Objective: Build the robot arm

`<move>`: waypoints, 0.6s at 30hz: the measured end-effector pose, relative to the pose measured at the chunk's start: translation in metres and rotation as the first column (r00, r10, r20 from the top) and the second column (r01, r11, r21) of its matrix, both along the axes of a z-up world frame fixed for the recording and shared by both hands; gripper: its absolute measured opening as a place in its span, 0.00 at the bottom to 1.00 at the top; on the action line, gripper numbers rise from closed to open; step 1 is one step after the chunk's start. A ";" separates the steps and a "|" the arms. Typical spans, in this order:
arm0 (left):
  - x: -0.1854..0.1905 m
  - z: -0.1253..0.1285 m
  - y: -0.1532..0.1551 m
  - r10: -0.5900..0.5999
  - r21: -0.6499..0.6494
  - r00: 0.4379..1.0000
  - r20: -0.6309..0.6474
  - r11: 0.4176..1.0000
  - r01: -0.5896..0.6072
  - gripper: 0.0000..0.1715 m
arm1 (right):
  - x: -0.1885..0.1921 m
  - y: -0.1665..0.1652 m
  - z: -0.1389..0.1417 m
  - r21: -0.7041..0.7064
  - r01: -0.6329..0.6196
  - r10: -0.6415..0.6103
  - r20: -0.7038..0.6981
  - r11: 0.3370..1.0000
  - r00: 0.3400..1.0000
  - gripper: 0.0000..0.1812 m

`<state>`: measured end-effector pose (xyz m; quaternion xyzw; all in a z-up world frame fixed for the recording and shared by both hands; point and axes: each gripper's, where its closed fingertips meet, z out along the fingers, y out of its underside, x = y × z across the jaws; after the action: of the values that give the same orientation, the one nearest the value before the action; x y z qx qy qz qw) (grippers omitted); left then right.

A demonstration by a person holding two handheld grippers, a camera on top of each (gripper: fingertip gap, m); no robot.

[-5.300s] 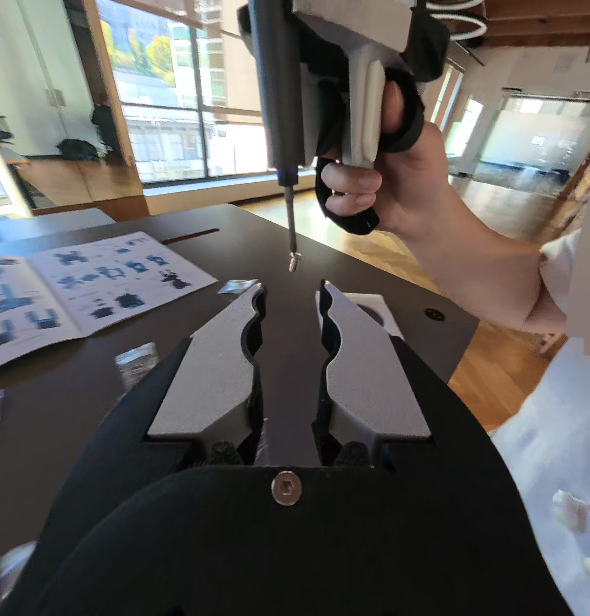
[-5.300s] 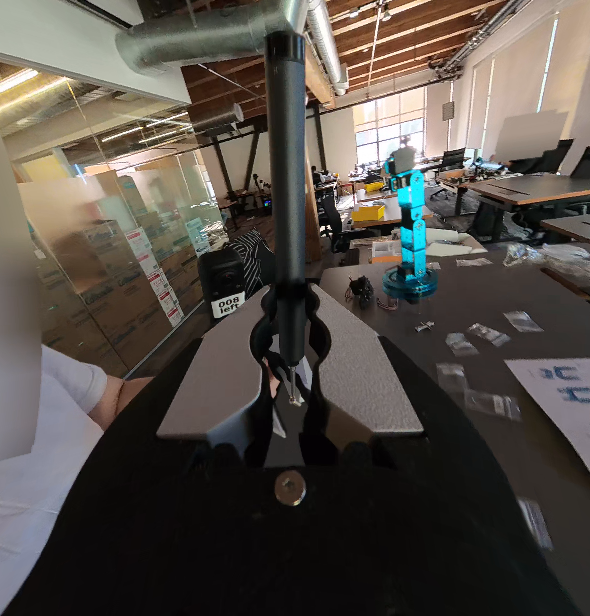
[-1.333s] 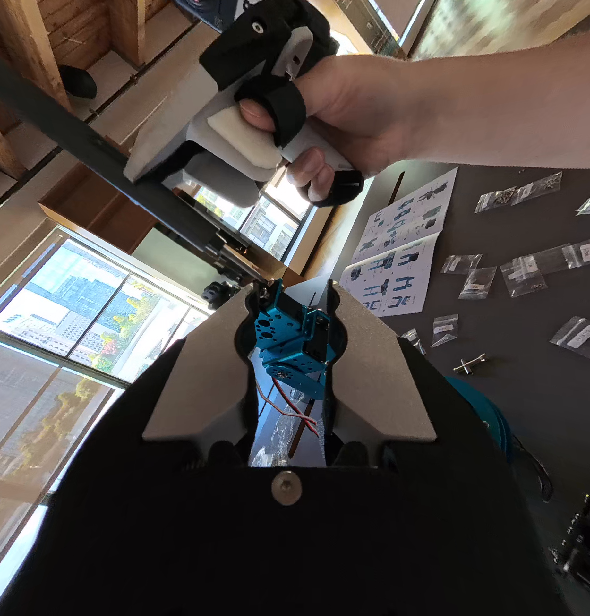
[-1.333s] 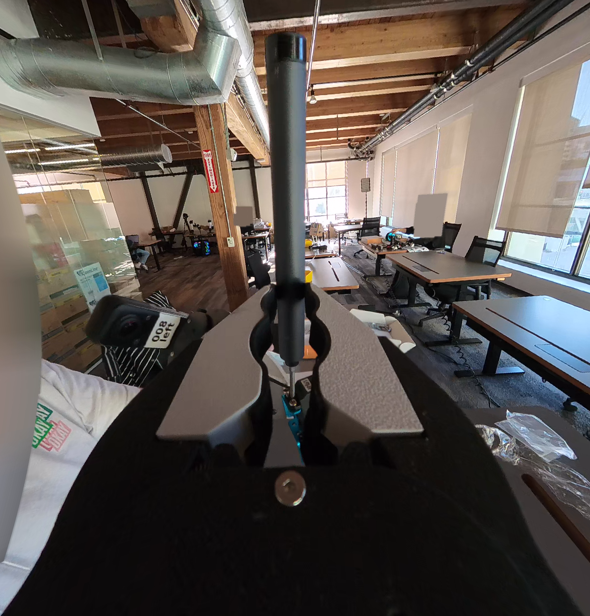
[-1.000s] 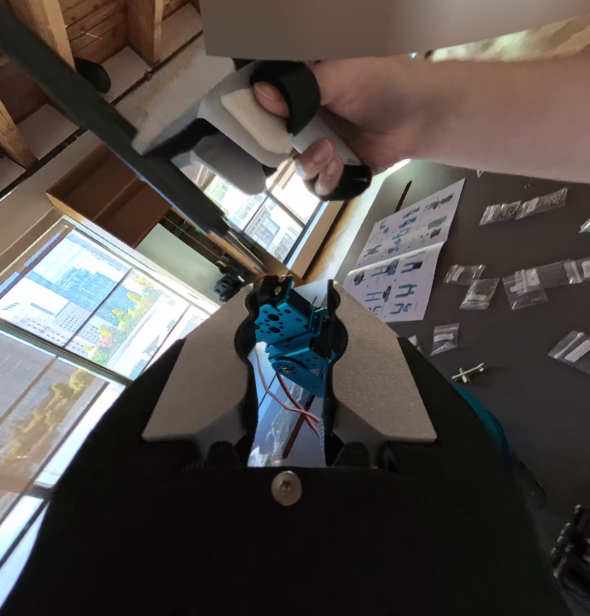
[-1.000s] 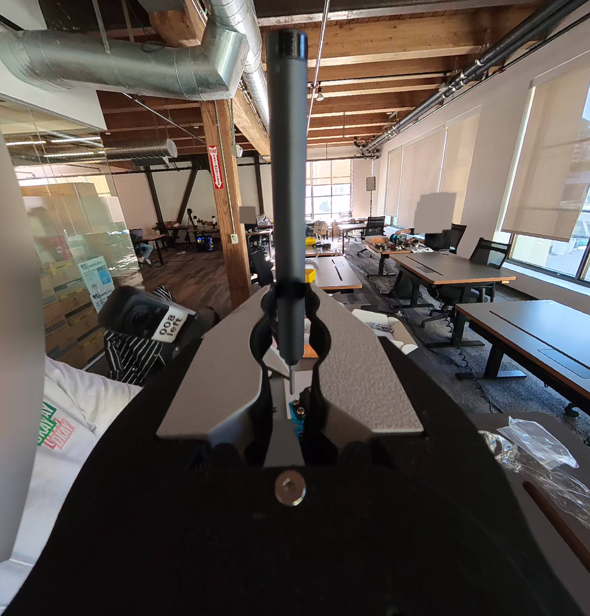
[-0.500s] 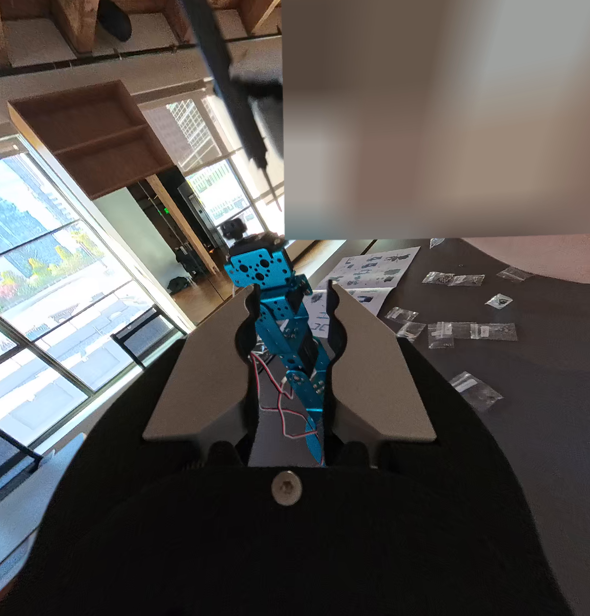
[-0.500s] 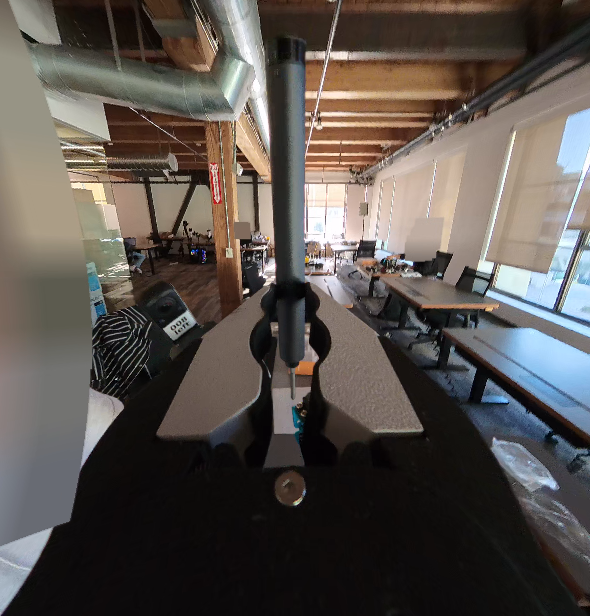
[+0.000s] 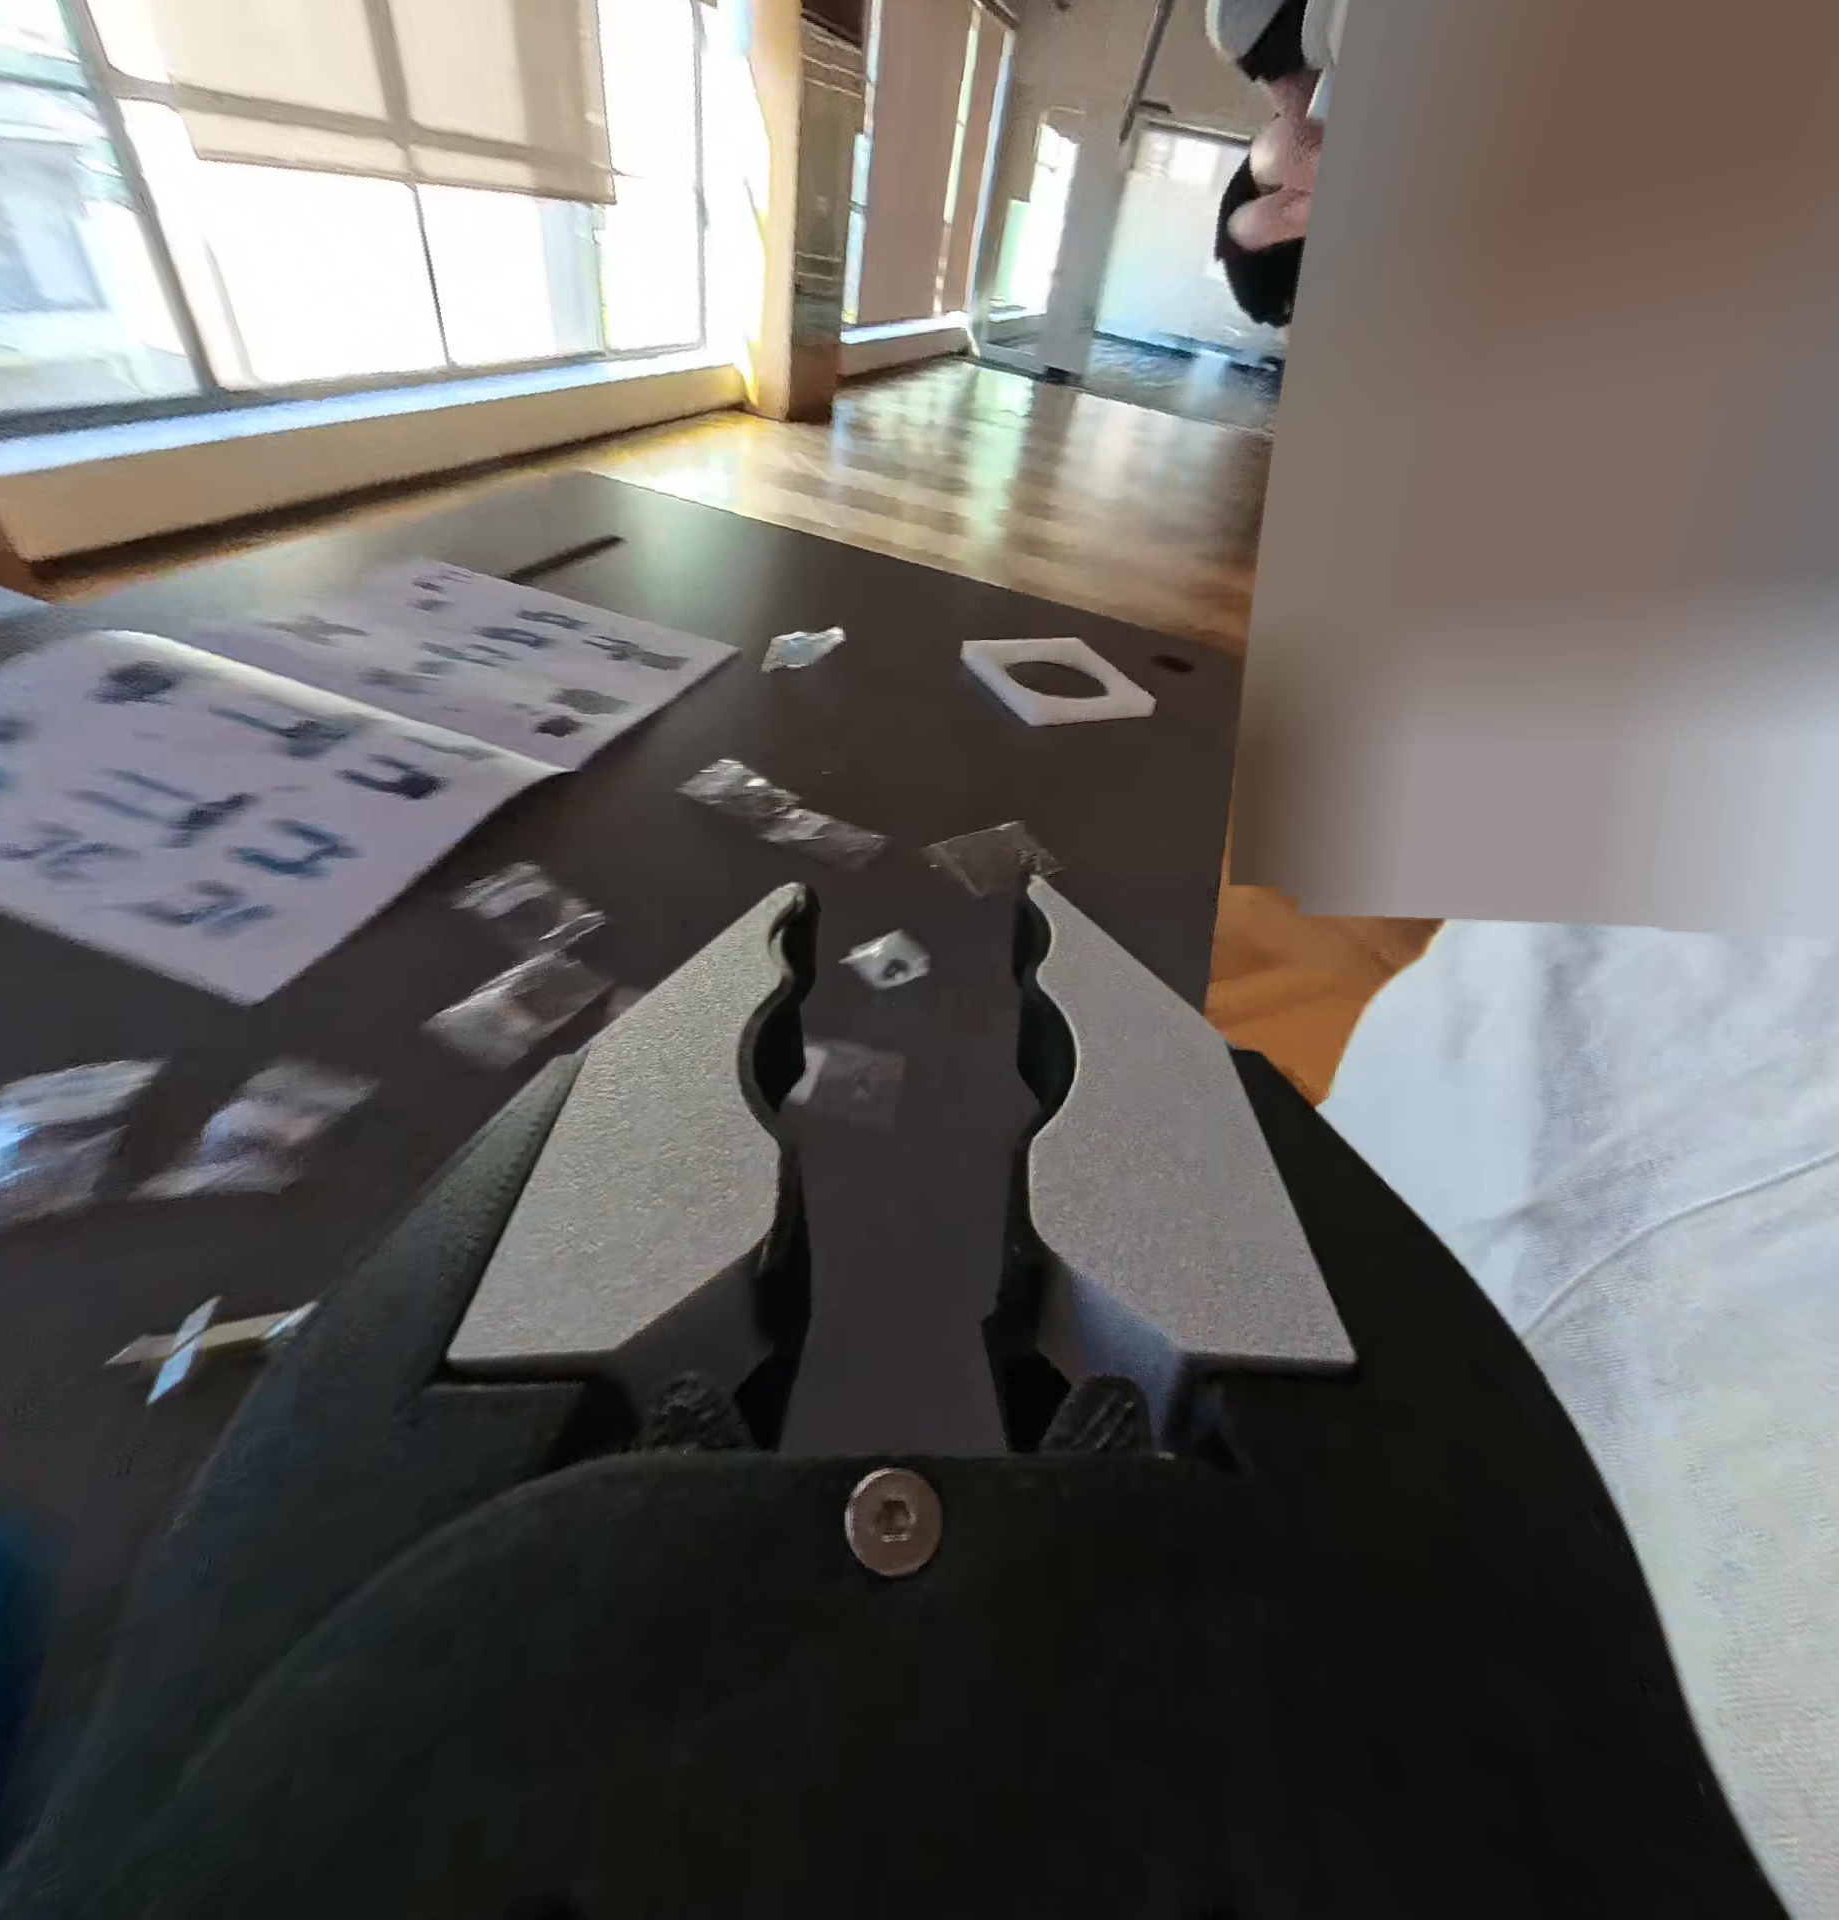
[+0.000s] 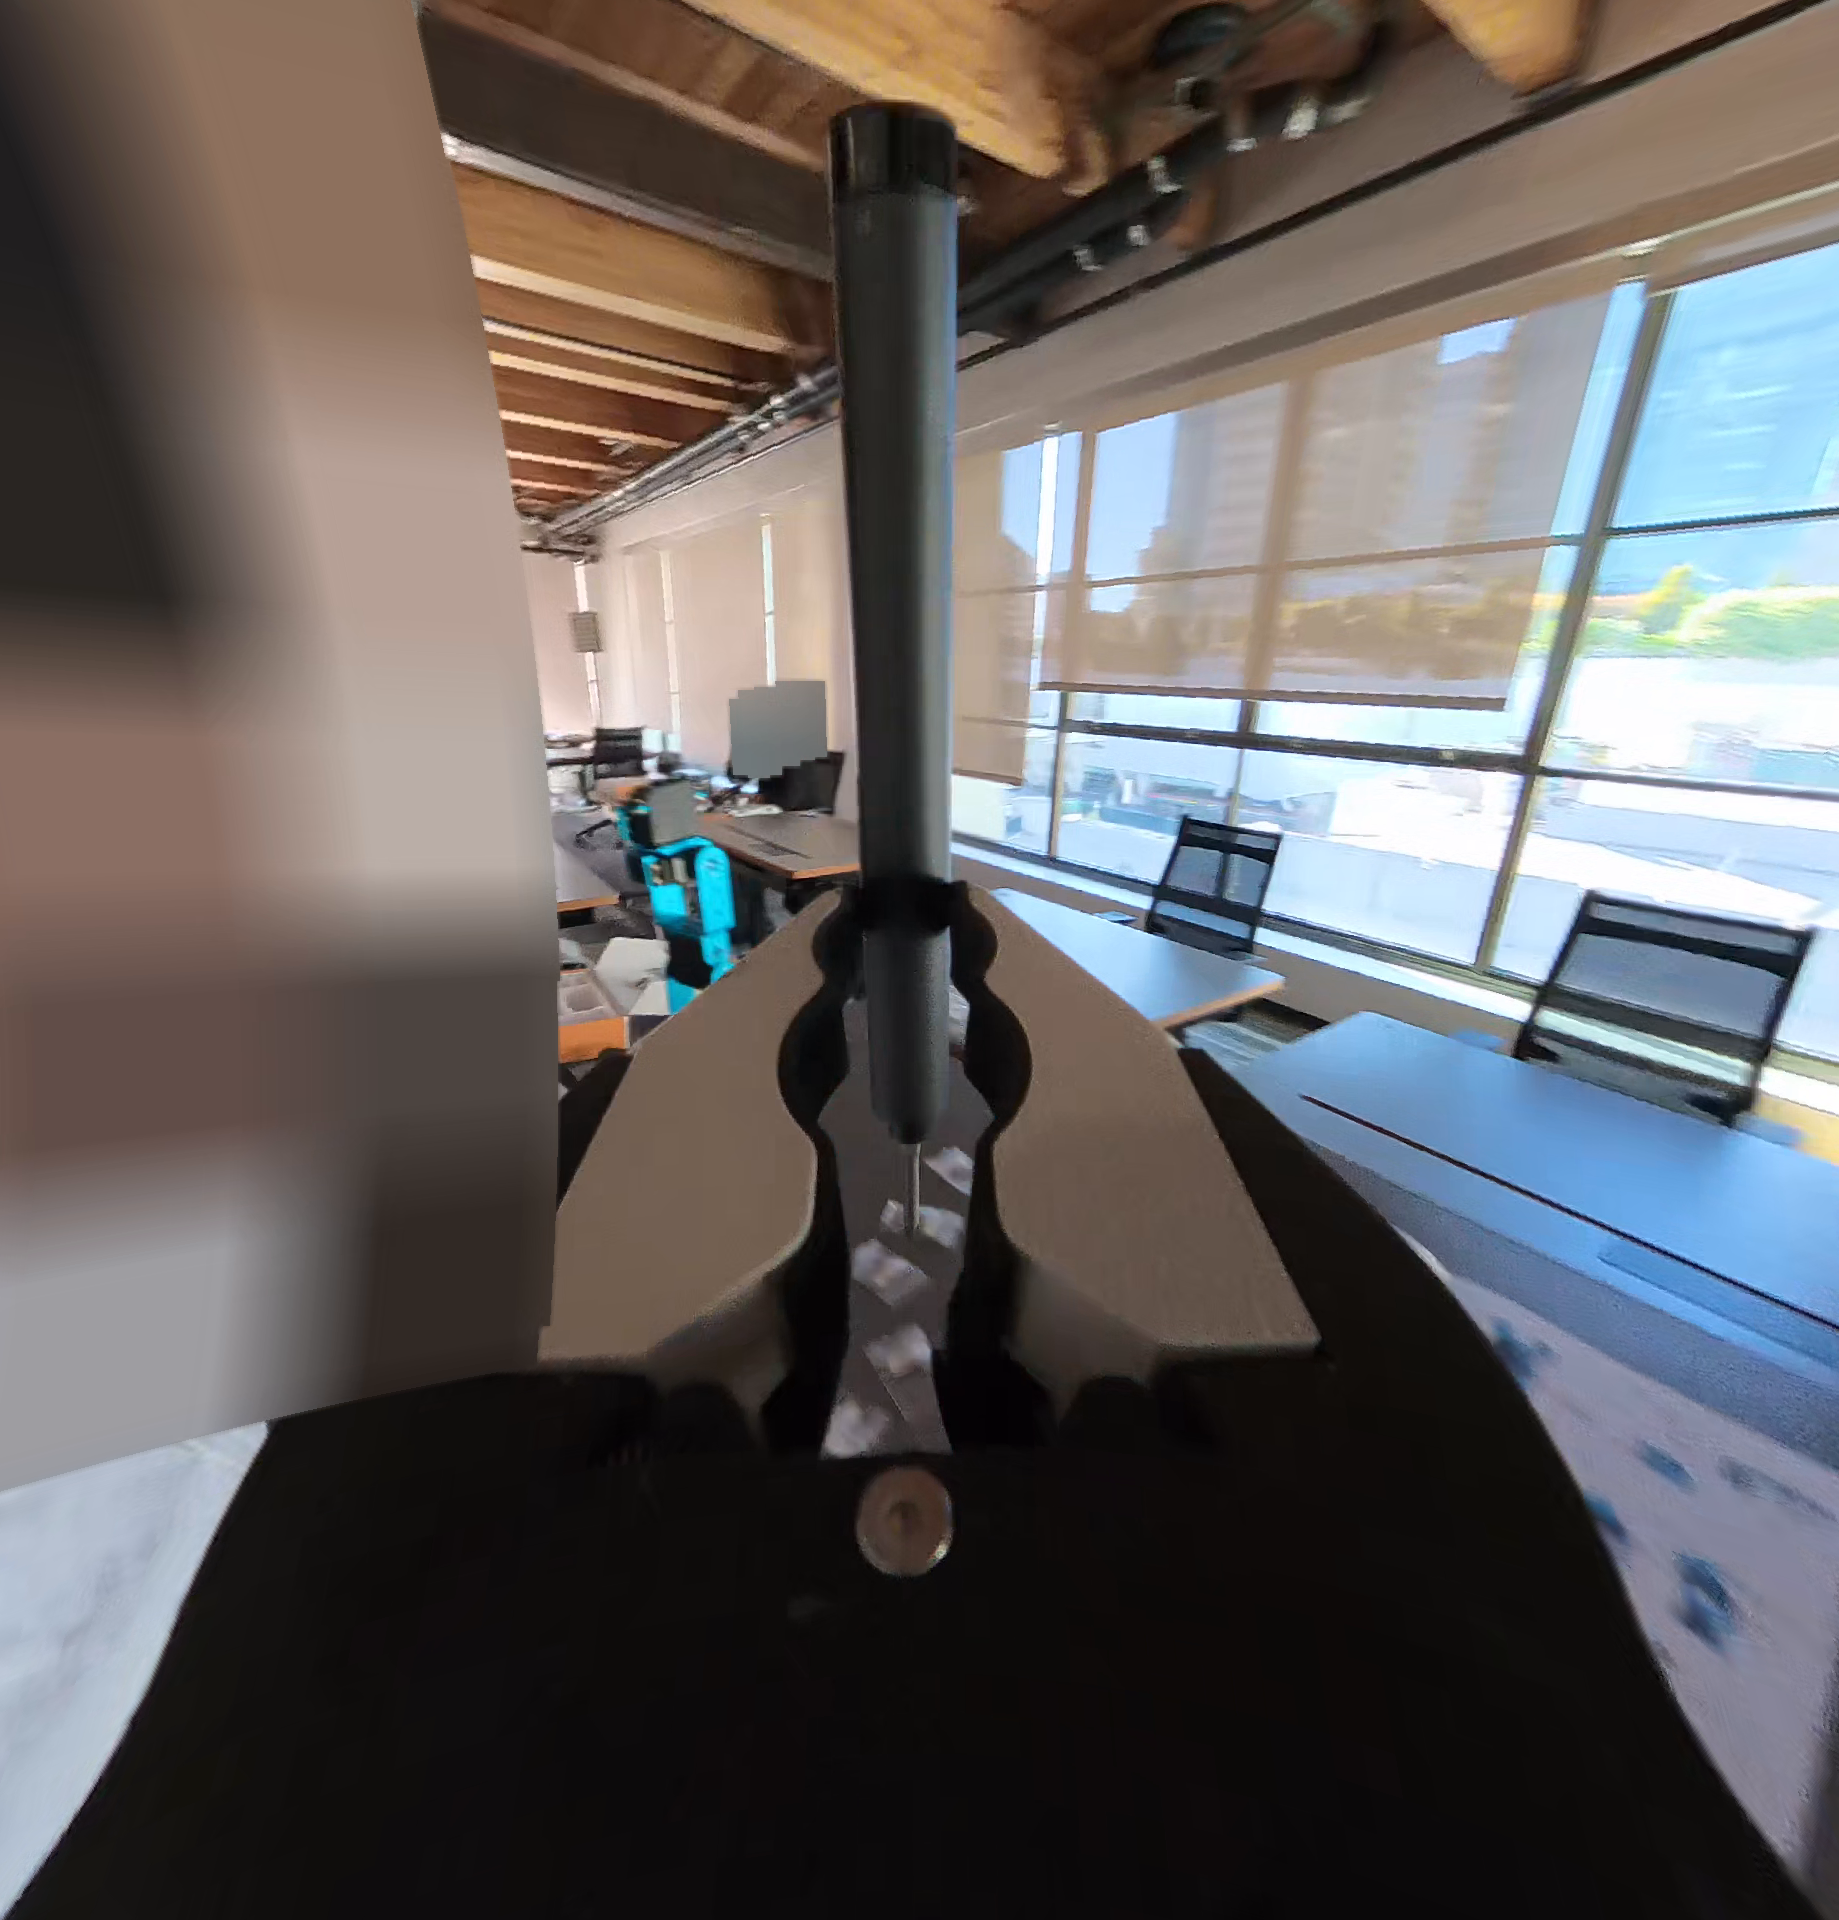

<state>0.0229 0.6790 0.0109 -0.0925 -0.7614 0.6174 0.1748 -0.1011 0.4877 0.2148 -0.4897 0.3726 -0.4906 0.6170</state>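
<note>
Left gripper (image 9: 910, 914) spread, empty, over small clear bags (image 9: 780, 816) near the table's (image 9: 1102, 582) right edge; right gripper (image 10: 899, 914) pinches upright screwdriver (image 10: 894, 582); best keep it vertical, tip above bags.

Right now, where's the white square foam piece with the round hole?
In the left wrist view, the white square foam piece lies flat near the dark table's far right edge, right of the open booklet.
</note>
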 end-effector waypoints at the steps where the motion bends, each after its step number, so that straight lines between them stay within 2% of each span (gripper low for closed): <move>1: -0.017 -0.010 -0.028 -0.003 0.008 1.000 0.019 1.000 0.003 0.22 | -0.025 -0.024 -0.007 0.020 0.014 -0.014 0.006 1.000 1.000 0.08; 5: -0.066 -0.046 -0.154 0.069 0.058 0.986 0.151 0.995 -0.079 0.28 | -0.097 -0.108 -0.028 0.096 -0.002 0.006 -0.041 0.995 0.999 0.08; 6: -0.074 -0.057 -0.180 0.089 0.088 0.977 0.196 0.990 -0.108 0.25 | -0.109 -0.128 -0.033 0.118 -0.003 0.010 -0.059 0.993 0.998 0.08; 8: -0.081 -0.078 -0.225 0.138 0.128 0.939 0.316 0.974 -0.186 0.14 | -0.126 -0.160 -0.043 0.172 -0.039 0.056 -0.095 0.984 0.994 0.08; 9: -0.082 -0.090 -0.243 0.145 0.162 0.918 0.369 0.963 -0.217 0.13 | -0.132 -0.174 -0.048 0.193 -0.062 0.084 -0.109 0.979 0.990 0.08; 11: -0.083 -0.114 -0.269 0.131 0.263 0.904 0.408 0.931 -0.254 0.14 | -0.139 -0.199 -0.061 0.219 -0.092 0.122 -0.128 0.971 0.984 0.08; 13: -0.083 -0.131 -0.284 0.120 0.352 0.916 0.382 0.898 -0.265 0.16 | -0.142 -0.216 -0.072 0.235 -0.119 0.152 -0.130 0.965 0.980 0.08; 18: -0.076 -0.152 -0.297 0.136 0.432 0.905 0.404 0.843 -0.320 0.13 | -0.141 -0.234 -0.093 0.278 -0.214 0.253 -0.113 0.936 0.961 0.08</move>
<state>-0.0534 0.3819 -0.1414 -0.0632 -0.9166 0.3940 -0.0248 -0.2420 0.2534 0.1215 -0.4789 0.4178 -0.3223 0.7015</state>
